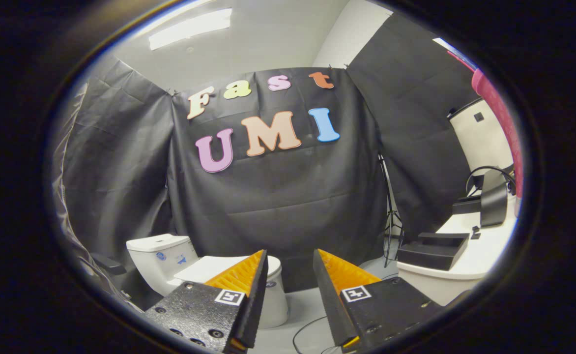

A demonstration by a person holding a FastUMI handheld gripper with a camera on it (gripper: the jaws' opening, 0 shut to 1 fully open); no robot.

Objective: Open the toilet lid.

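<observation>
Toilet [170, 265] stands on the floor against the black cloth wall, beyond the fingers at about 10 o'clock from the gripper [290, 255]. Lid [209, 268] down, flat on the bowl, partly hidden behind one finger. Gripper fingers spread wide, nothing between them, touching nothing. White table [470, 260] at 3 o'clock carries a black tray [433, 250]. Tripod [391, 216] between cloth and table.

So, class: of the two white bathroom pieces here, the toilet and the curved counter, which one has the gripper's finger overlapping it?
The white ceramic toilet, lid closed: one finger of the open gripper crosses it. The white curved counter stands apart.
</observation>
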